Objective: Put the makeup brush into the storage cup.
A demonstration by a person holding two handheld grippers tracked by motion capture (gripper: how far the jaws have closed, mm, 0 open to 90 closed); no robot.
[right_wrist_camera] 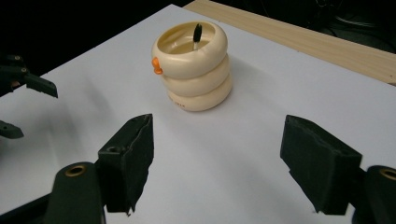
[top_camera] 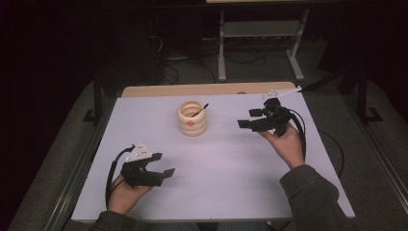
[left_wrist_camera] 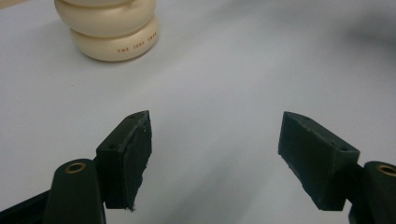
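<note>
The cup (top_camera: 192,118) with a black stick (top_camera: 199,110) in it stands mid-desk (top_camera: 231,168), and the right tool (top_camera: 246,118), wide open and empty like the left tool (top_camera: 163,164), should go in slow and straight.

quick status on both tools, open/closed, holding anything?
Left tool: open, nothing between its jaws.
Right tool: open, holding nothing, aimed at the cream holder.
</note>
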